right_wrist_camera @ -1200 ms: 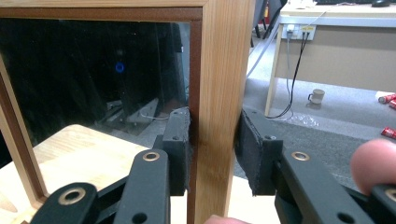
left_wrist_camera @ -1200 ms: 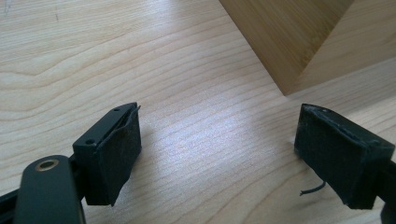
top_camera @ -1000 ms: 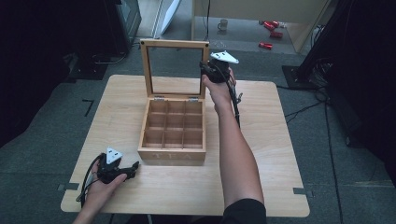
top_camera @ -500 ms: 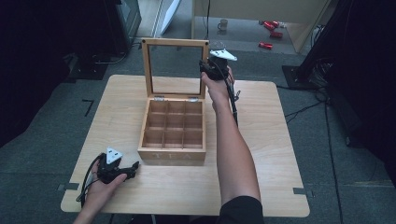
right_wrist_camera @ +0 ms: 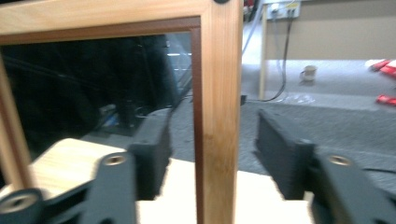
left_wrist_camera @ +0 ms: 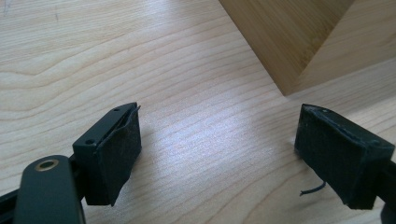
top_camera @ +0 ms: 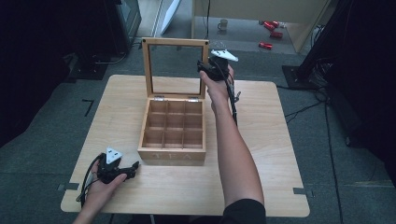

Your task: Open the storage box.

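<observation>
A wooden tea box [top_camera: 172, 156] with several empty compartments stands mid-table, its glass lid [top_camera: 175, 43] upright. My right gripper [top_camera: 207, 69] is at the lid's right frame bar [right_wrist_camera: 219, 93]. Its jaws have just been opening and now stand on either side of the bar with gaps, not pressing it. In the right gripper view the right gripper [right_wrist_camera: 210, 135] straddles that bar. My left gripper [top_camera: 133, 167] rests on the table by the box's front left corner. In the left gripper view the left gripper [left_wrist_camera: 219, 154] is open and holds nothing, with the box corner [left_wrist_camera: 280, 42] just ahead.
The light wooden table [top_camera: 266, 140] has bare surface to the right and left of the box. The right gripper's cable [top_camera: 232, 102] hangs along the forearm. On the floor beyond the table lie a mug [top_camera: 223, 23] and red items [top_camera: 270, 35].
</observation>
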